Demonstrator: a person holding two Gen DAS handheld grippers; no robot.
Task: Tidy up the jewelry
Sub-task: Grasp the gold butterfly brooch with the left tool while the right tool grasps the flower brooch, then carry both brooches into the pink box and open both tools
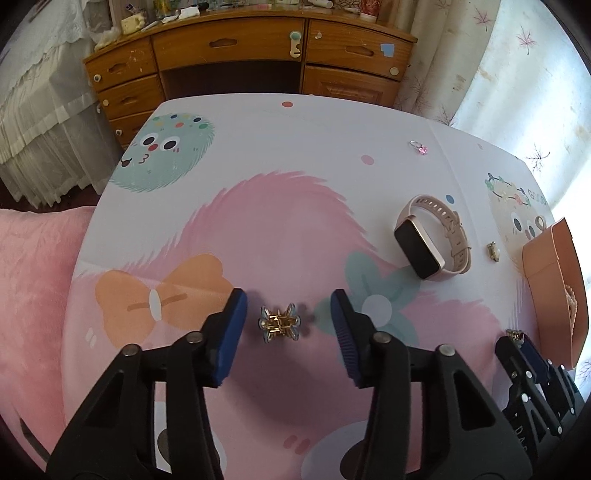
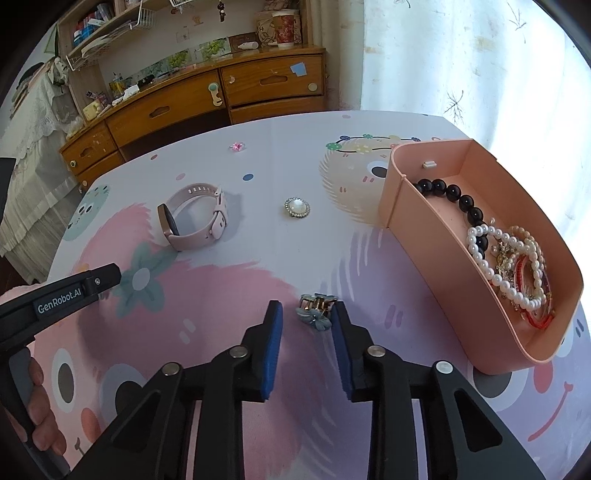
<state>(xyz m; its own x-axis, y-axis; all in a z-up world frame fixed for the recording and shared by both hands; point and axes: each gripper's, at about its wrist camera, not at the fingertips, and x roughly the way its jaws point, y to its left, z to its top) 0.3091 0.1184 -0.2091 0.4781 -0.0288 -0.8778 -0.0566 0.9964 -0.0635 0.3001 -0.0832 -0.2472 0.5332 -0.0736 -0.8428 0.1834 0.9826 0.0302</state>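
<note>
A home bedroom: wooden desk with drawers (image 1: 236,44), lace-draped bed (image 1: 40,122), cluttered shelves (image 2: 107,33), leaf-print curtains (image 1: 458,55).

A tabletop (image 1: 295,229) wears a pastel cartoon cloth with a pink fluffy shape and an orange bow. Behind it stands a wooden desk (image 1: 236,48) with drawers, its top cluttered. A pink blanket (image 1: 33,280) lies left; leaf-print curtains (image 2: 461,55) hang right.

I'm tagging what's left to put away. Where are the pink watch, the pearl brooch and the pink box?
pink watch (image 2: 173,221), right wrist view, on its dark screen.
pearl brooch (image 2: 296,208), right wrist view, on the centre pearl.
pink box (image 2: 436,229), right wrist view, on its near outer wall.
</note>
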